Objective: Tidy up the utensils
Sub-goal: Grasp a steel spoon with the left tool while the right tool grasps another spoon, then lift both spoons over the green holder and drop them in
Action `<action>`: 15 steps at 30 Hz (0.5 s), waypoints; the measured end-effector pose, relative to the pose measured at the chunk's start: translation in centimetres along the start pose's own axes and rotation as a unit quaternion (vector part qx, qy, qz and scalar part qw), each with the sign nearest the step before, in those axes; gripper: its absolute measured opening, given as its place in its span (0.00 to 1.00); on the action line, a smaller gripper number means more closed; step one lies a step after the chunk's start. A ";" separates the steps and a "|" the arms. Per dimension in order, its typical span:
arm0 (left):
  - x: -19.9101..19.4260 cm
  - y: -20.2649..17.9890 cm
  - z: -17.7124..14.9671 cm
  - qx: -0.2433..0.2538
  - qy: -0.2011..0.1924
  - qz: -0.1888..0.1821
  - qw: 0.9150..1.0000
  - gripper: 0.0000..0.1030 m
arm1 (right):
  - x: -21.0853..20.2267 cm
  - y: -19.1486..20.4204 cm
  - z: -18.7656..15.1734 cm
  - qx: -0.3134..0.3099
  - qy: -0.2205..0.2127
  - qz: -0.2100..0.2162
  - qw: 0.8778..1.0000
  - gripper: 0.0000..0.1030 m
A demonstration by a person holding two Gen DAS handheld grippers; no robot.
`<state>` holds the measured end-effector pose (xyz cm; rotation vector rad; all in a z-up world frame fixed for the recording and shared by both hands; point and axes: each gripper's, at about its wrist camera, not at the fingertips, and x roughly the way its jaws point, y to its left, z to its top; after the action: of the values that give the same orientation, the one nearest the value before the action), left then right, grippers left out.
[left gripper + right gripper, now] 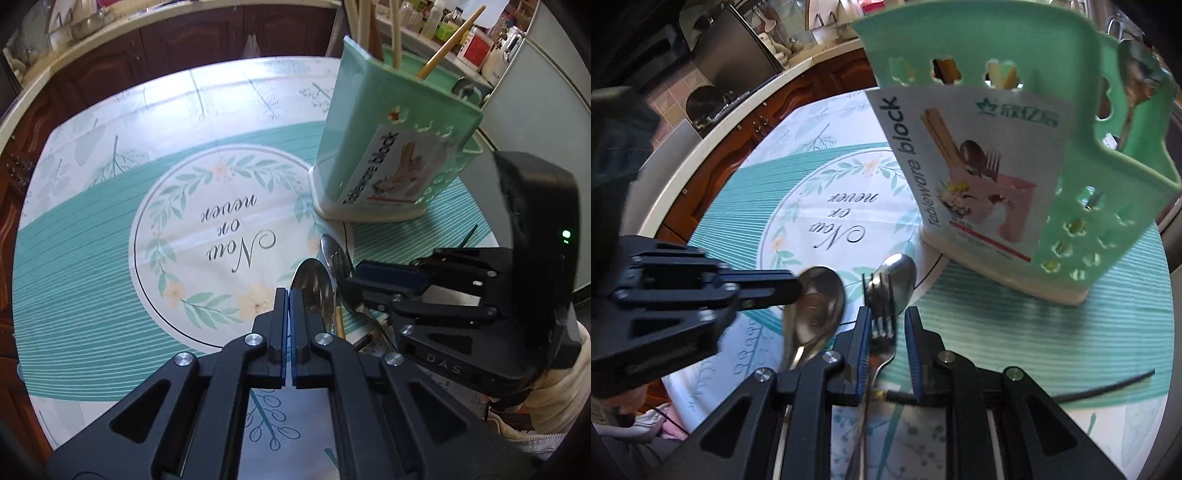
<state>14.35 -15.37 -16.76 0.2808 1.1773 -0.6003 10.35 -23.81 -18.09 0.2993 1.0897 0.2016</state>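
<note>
A green tableware holder stands on the round table with chopsticks in it. In front of it lie a steel spoon and a fork. My left gripper is shut, its tips pinching the rim of a second spoon's bowl, which looks raised off the cloth. My right gripper points down over the fork. Its fingers stand apart with the fork's tines between them, and a gap shows beside the pads.
A printed teal and white tablecloth covers the table. A thin black cable lies at the right near the edge. Brown cabinets and a counter run behind the table, with a grey appliance close to the holder.
</note>
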 end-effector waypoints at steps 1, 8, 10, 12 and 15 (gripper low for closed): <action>-0.5 -0.1 0.0 0.003 -0.010 0.001 1.000 0.00 | 0.2 -0.1 0.0 0.000 0.003 0.004 1.000 0.18; -3.6 -0.2 -0.4 0.011 -0.059 0.012 0.998 0.00 | 0.8 -1.0 -0.1 0.015 0.010 0.072 0.997 0.05; -4.4 -0.1 -0.5 0.010 -0.070 0.017 0.997 0.00 | 0.3 -1.2 -0.4 0.018 -0.002 0.087 0.996 0.02; -5.0 0.0 -0.5 0.008 -0.082 0.023 0.996 0.00 | -0.4 -1.1 -0.8 0.014 -0.014 0.088 0.996 0.01; -6.1 0.0 -0.5 0.006 -0.102 0.033 0.994 0.00 | -1.5 -0.9 -1.3 0.013 -0.031 0.084 0.996 0.01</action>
<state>12.38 -13.34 -11.29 0.2606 0.9656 -0.5649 8.52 -24.92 -17.75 0.4177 1.0062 0.3262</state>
